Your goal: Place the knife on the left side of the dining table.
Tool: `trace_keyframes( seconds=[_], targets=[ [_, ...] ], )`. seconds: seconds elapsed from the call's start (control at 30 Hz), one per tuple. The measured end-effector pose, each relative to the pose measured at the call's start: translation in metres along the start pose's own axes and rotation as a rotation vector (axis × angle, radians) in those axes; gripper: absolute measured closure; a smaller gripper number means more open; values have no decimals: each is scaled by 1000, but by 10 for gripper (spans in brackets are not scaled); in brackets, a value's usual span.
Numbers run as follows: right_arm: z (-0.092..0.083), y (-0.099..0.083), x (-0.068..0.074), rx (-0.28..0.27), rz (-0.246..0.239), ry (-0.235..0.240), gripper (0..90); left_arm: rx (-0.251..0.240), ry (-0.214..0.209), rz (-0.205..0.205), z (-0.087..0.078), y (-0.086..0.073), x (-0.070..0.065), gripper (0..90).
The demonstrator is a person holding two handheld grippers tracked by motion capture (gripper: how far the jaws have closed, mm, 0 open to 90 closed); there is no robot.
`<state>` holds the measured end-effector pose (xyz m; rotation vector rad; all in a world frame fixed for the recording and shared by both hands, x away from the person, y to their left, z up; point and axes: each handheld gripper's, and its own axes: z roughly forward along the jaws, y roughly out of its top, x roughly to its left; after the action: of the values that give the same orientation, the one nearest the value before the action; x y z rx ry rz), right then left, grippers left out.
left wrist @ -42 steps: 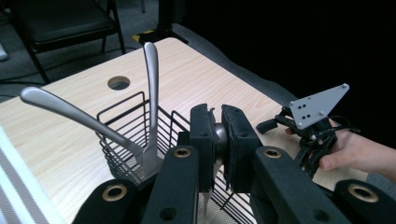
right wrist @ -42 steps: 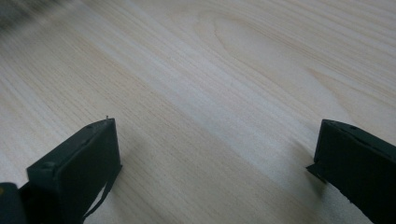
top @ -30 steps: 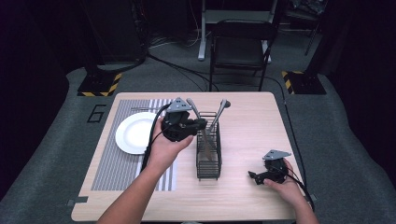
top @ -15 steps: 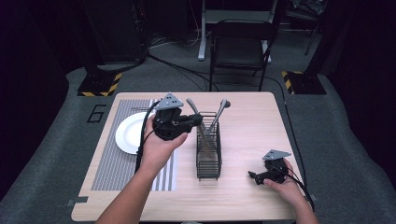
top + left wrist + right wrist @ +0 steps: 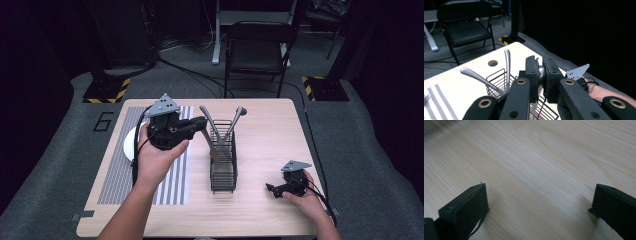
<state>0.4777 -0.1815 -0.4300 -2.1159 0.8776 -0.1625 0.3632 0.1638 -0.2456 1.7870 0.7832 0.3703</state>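
On my far left a white plate sits on the striped placemat, behind and below my left gripper, mostly hidden by the hand that carries it. I hold that gripper raised above the mat with its jaws pointing toward the black wire caddy. In the left gripper view the gripper has its jaws drawn narrow, pinching a metal utensil; I see a rounded grey part between the pads, with the rest running down out of sight beneath them. I cannot tell whether it is a spoon or something else.

Just past the jaw tips, the caddy stands on the wooden table. Two utensil handles lean out of it in a V, one toward my left gripper, the other away. In the left gripper view the caddy sits below and left of the jaws, with the handles rising beside them.

Farther right, well apart from the caddy, my right gripper rests low at the table near its front edge, in my right hand. In the right gripper view its jaws are spread wide over bare wood, with nothing between them.
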Motion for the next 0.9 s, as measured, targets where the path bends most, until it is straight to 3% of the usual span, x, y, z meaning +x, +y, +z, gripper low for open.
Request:
trace_keyframes(
  seconds=[0.57,0.73,0.9],
  targets=[
    [0,0,0,0,0,0,0,-49,37,0,-32,11,6,835],
    [0,0,0,0,0,0,0,-44,59,-17,-35,8,14,835],
    [0,0,0,-3,-4,-1,0,-6,80,-40,-28,-1,25,835]
  ],
)
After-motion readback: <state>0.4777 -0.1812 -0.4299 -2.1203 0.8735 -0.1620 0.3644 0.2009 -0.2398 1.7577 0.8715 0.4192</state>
